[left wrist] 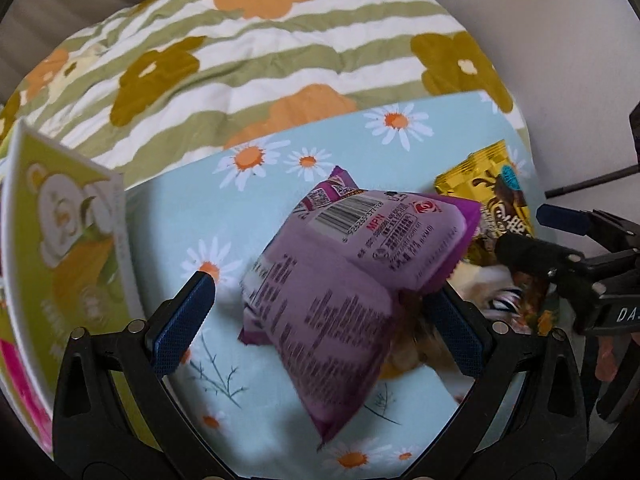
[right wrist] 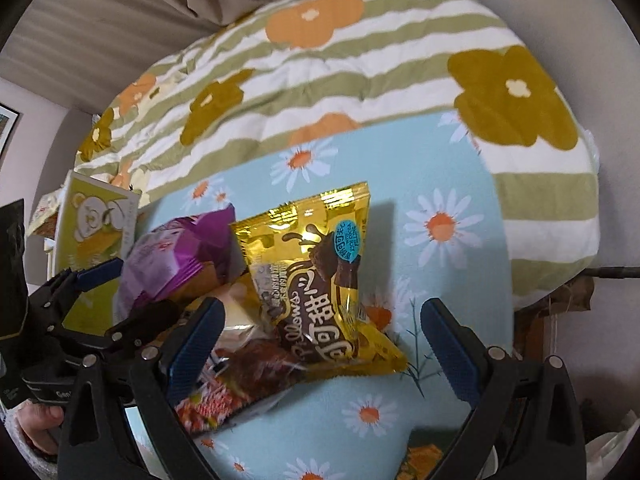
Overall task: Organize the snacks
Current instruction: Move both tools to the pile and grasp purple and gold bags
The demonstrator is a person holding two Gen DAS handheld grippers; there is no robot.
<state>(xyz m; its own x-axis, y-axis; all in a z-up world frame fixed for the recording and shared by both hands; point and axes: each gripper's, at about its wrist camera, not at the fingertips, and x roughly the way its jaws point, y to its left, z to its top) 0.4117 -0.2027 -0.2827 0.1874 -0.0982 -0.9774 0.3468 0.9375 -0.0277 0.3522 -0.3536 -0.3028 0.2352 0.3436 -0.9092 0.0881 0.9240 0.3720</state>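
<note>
Two grippers: left gripper (left wrist: 320, 308) and right gripper (right wrist: 320, 340) spread wide, gripping nothing.
Box: green box (left wrist: 68, 248) far left.
Snacks: purple packet (left wrist: 340, 288), gold packet (right wrist: 320, 280) heaped centre on daisy cloth (right wrist: 440, 168); sorting seemingly barely begun.

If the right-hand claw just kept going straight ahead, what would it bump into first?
Probably the yellow snack packet: it lies between the open right gripper's fingers, just ahead, on the daisy cloth.

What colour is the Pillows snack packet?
Shiny gold with brown chocolate graphics; clearest in the right wrist view.
</note>
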